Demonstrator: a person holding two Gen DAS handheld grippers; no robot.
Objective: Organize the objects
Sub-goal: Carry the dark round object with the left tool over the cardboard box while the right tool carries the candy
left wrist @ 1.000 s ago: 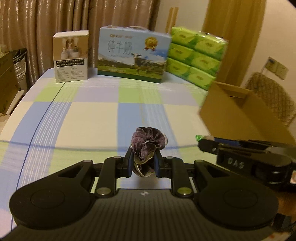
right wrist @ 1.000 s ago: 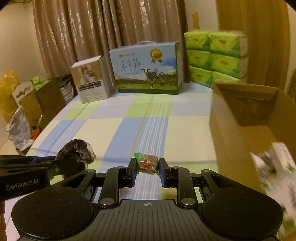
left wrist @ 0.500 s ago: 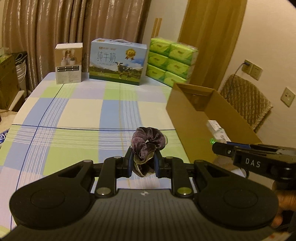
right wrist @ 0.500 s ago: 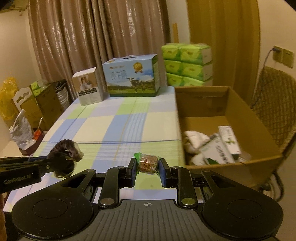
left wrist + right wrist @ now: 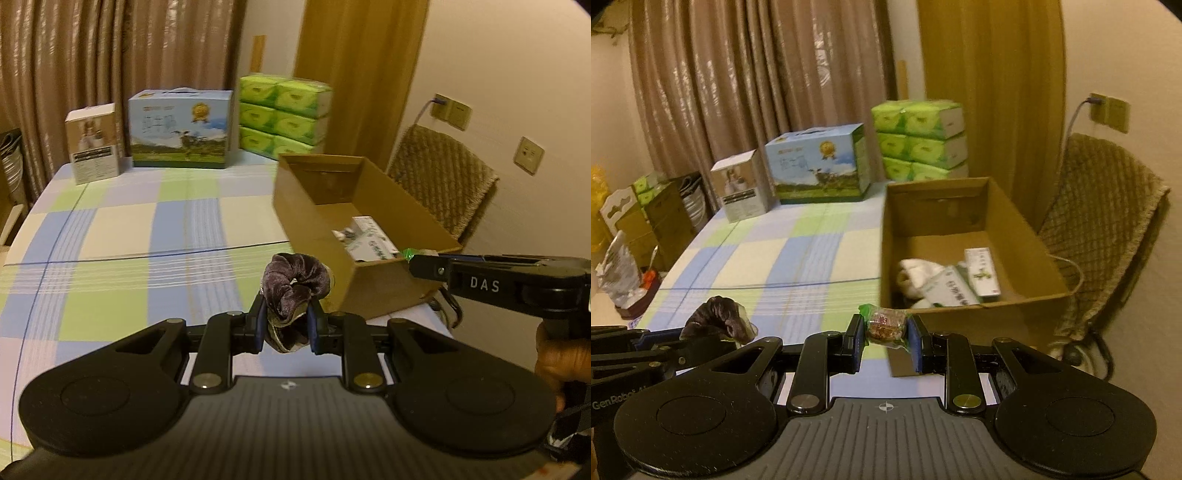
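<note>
**Mia:** Up over the near edge of the counter (image 5: pixel 820 254), what is each tool holding?

**Ben:** The left tool (image 5: pixel 286 325) is squeezed tight on a purple hair tie (image 5: pixel 293 284). The right tool (image 5: pixel 884 341) is squeezed tight on a small wrapped snack (image 5: pixel 886 325) with a green end.

**Mia:** Are they in the box yet?

**Ben:** No. Both things hang in the air, close to the near end of the brown box (image 5: pixel 1027 236). The box sits at the right edge of the counter. The snack is just in front of the box's near wall. The hair tie is off to the left of it, above the checked cloth.

**Mia:** What is already inside?

**Ben:** A white soft thing (image 5: pixel 918 275) and two white packs with green print (image 5: pixel 982 271). So I think some tidying is done.

**Mia:** What is left?

**Ben:** I think the snack and the hair tie must go over the wall and drop in. The middle of the counter looks bare, so these may be the last loose things.

**Mia:** And the things at the far edge?

**Ben:** A small white box (image 5: pixel 742 186), a blue milk box (image 5: pixel 820 168) and green tissue packs (image 5: pixel 921 138). I cannot tell if they need moving.
</note>
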